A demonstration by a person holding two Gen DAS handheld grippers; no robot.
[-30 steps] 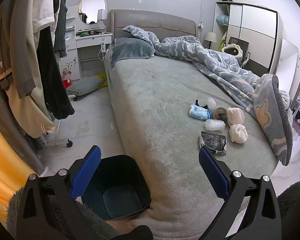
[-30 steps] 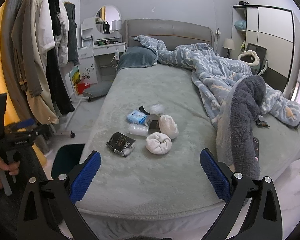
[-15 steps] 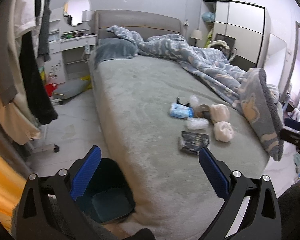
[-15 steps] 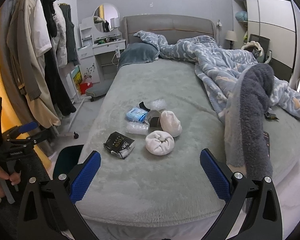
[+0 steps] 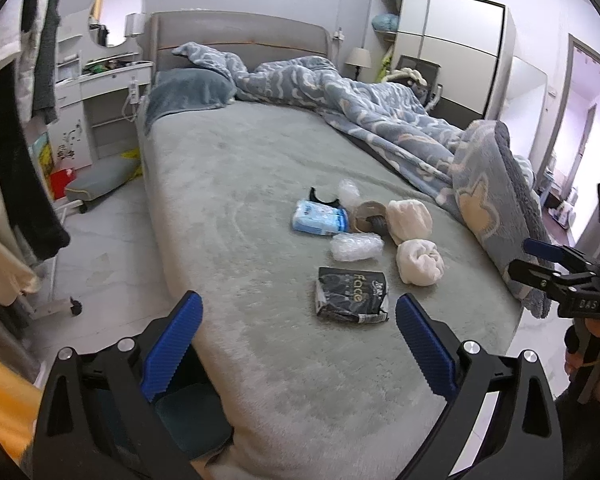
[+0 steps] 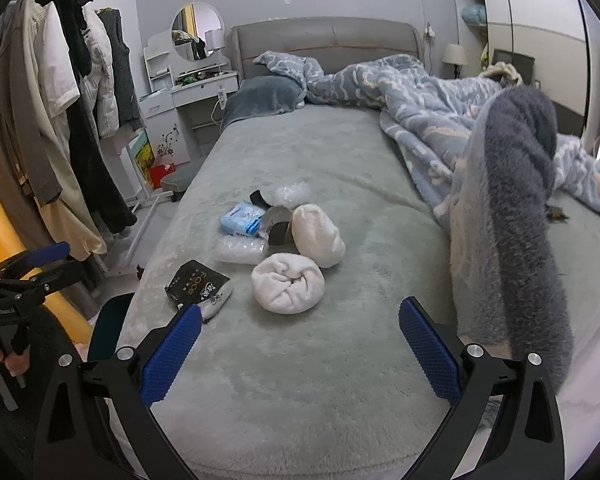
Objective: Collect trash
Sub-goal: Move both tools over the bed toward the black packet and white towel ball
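Note:
A small heap of litter lies on the grey bed: a black "face" packet, a blue tissue pack, crumpled clear plastic and a cardboard tape roll. Two white rolled cloths sit beside them. My left gripper stands open just short of the black packet, holding nothing. My right gripper hovers near the closest white roll, wide, its jaws closing slightly with nothing between them.
A dark bin stands on the floor at the bed's near left corner. A bunched blue duvet fills the bed's right side. Hanging clothes and a white dressing table line the left wall.
Both grippers came closer to the litter and lower. The left wrist view swung right, so the bin slid to the bottom left and the right gripper entered at the right edge.

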